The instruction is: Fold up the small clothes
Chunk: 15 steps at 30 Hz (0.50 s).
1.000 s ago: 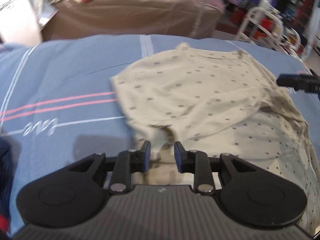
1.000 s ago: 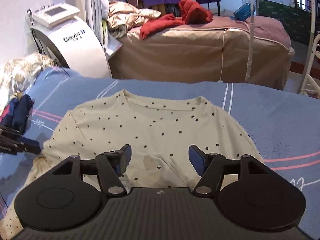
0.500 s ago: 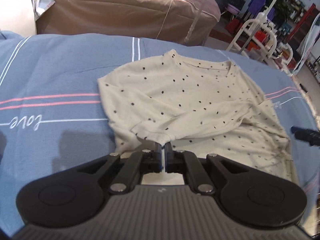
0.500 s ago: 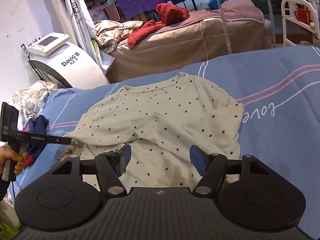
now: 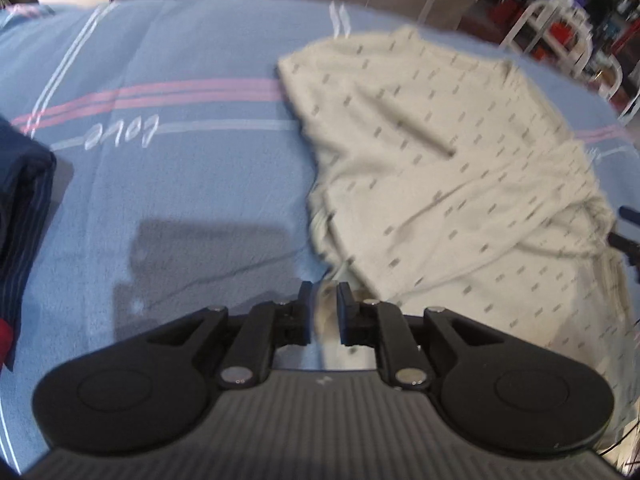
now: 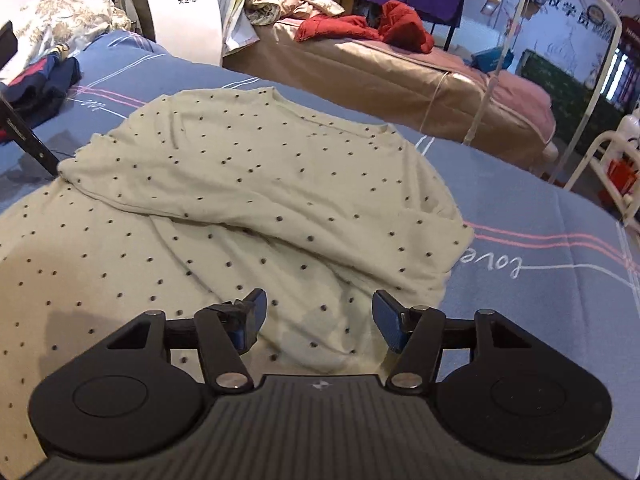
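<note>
Two hand-held grippers work one dotted cream shirt [image 6: 256,208], spread on the blue bed sheet [image 5: 180,184] with a sleeve already laid across its body. Left hand-held gripper [image 5: 324,304]: jaws just easing apart to a narrow gap, cloth showing between them, though blur hides whether the pads press. Right hand-held gripper [image 6: 316,312] hovers over the hem side, jaws wide but just narrowing, gripping nothing. Next, I'd say, it must pinch that near edge for the following fold.

the shirt [image 6: 248,200] lies on the bedsheet [image 6: 540,232], folded clothes [image 6: 44,76] at its far left corner
</note>
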Motion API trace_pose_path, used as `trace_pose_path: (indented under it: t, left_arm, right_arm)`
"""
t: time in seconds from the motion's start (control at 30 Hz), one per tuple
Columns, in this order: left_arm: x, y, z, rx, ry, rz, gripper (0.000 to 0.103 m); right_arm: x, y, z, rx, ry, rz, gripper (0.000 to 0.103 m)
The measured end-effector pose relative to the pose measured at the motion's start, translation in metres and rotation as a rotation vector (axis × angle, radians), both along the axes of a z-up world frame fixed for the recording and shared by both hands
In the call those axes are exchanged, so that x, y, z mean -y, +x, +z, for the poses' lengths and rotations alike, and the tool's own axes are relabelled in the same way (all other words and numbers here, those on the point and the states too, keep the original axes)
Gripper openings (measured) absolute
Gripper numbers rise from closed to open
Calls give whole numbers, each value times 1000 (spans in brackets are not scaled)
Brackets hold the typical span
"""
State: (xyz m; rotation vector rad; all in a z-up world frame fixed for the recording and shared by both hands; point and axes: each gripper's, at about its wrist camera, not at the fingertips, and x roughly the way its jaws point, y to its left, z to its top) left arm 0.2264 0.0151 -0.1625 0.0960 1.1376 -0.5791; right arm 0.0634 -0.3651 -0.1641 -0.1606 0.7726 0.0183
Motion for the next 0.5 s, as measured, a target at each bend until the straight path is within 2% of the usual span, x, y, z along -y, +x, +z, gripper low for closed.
trace_pose_path:
  t: [0.07, 0.2, 0.3, 0.37, 0.43, 0.47, 0.5]
  left_arm:
    - [7, -5, 13, 39, -19, -12, 27]
    - [32, -9, 17, 86, -50, -53, 40]
    - [52, 1, -5, 61, -6, -27, 41]
    - [63, 4, -19, 48, 8, -19, 41]
    - [69, 4, -27, 61, 36, -22, 41]
    - [72, 3, -28, 69, 50, -30, 42]
    - [74, 2, -29, 80, 60, -40, 43]
  right_arm:
    - [6, 3, 1, 11, -29, -45, 82]
    - [7, 10, -6, 3, -104, -65, 71]
    - [4, 18, -14, -16, -159, -38, 52]
    - [-1, 24, -22, -43, -227, -11, 46]
    - [-4, 29, -29, -59, -295, 4, 45]
    - [-5, 32, -33, -79, -322, 26, 33]
    - [-6, 32, -35, -91, -338, 51, 7]
